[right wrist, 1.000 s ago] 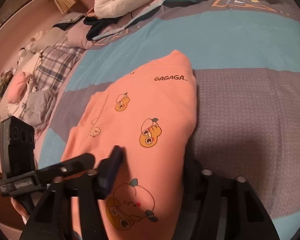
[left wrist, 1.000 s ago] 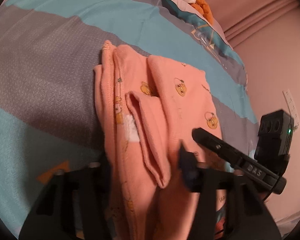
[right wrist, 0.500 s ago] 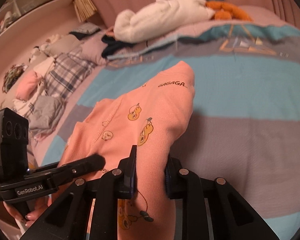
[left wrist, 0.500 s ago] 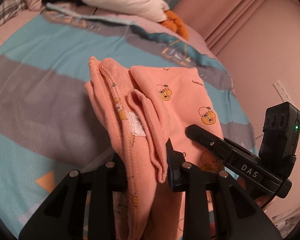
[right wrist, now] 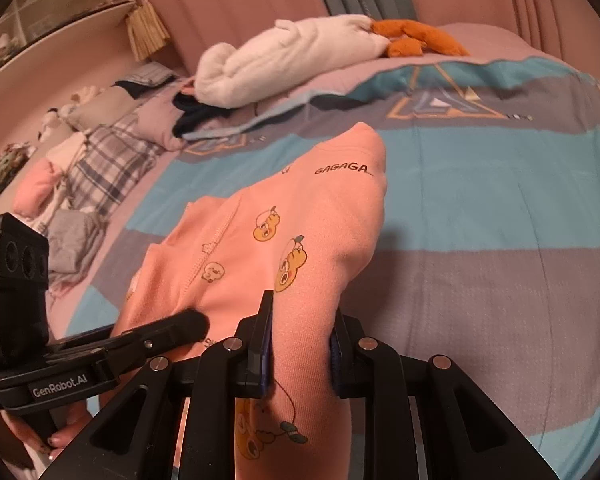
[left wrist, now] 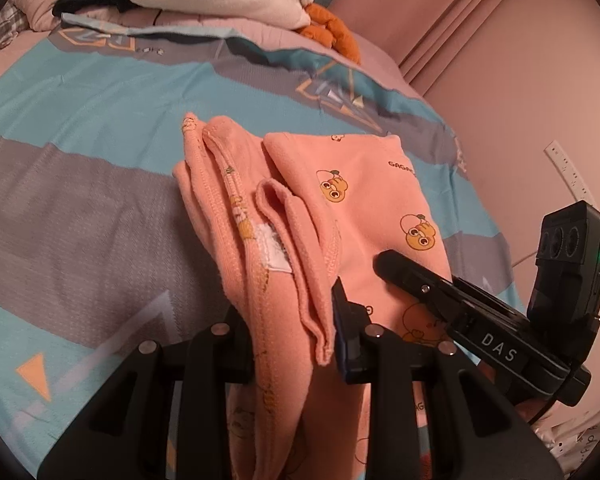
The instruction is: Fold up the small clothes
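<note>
We hold the peach garment (left wrist: 352, 208) pinched in both the left gripper (left wrist: 292, 332) and right gripper (right wrist: 300, 344), jaws narrowed on bunched cloth. We should keep both near-edge corners level and carry them evenly forward beyond the fingers.

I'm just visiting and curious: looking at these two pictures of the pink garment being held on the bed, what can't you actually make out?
- Left wrist view: the pink garment's near end runs behind the left tool and off the bottom edge.
- Right wrist view: the garment's underside is hidden by its own top layer; the right tool covers its near part.
- Right wrist view: the clothes pile at the left edge is too small and warped to identify.
</note>
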### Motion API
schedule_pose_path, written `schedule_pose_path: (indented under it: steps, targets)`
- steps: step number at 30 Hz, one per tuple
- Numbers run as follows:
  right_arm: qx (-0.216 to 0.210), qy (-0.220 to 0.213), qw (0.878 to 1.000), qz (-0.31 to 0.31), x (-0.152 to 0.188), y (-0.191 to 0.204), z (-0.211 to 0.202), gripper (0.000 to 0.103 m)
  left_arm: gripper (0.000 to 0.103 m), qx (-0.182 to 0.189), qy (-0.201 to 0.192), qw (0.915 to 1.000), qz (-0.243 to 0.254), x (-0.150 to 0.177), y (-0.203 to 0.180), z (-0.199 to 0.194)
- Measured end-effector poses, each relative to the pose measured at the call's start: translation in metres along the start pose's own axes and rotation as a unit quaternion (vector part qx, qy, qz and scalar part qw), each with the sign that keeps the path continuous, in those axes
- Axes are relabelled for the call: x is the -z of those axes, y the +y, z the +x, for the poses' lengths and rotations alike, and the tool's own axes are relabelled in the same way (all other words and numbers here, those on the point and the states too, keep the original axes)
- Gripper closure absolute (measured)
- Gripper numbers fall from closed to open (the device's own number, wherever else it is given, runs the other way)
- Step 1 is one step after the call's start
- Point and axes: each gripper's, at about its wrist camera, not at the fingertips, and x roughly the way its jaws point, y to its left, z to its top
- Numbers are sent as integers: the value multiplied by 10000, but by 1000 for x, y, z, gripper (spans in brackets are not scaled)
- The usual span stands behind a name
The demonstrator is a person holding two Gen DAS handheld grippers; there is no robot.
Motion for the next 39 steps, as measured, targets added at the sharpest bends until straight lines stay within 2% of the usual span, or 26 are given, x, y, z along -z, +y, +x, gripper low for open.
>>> schedule_pose_path:
  steps: [12,22,24,26,28,30,33,34,37,39]
  targets:
    - [243,531,9979,294,18,-18,35,79,71,-326,465,9983,-151,12,17,40]
    - [683,572,9956,297,18,-15,29,76,53,-462,428,9979,-178,15,20,32]
    - [801,541,9949,299,17,-14,24,72,45,-524,320,9980,-130,14,19,23]
    - [949,427,9942,264,16,-13,15,70,32,-576,96,9983,-64,12,16,8]
    - [975,224,9947,248,14,-10,-1,62,24,-573,-150,9982,-14,10,14,-9]
    - [964,-6,9950,263,13,-7,-17,42,14,-588,-368,9976,6,8,11,-24]
    - [984,-449,9939,215,12,1,-47,26,3,-600,-728,9955,86,8,5,-48]
    - [1009,-546,9932,188,12,4,-53,24,0,-598,-807,9949,115,7,4,-54]
    - [1057,-860,9906,110,13,13,-73,16,0,-632,-1006,9927,220,11,-1,-71]
    - [1064,-1002,9892,73,14,18,-81,8,0,-681,-1102,9912,284,12,-6,-77]
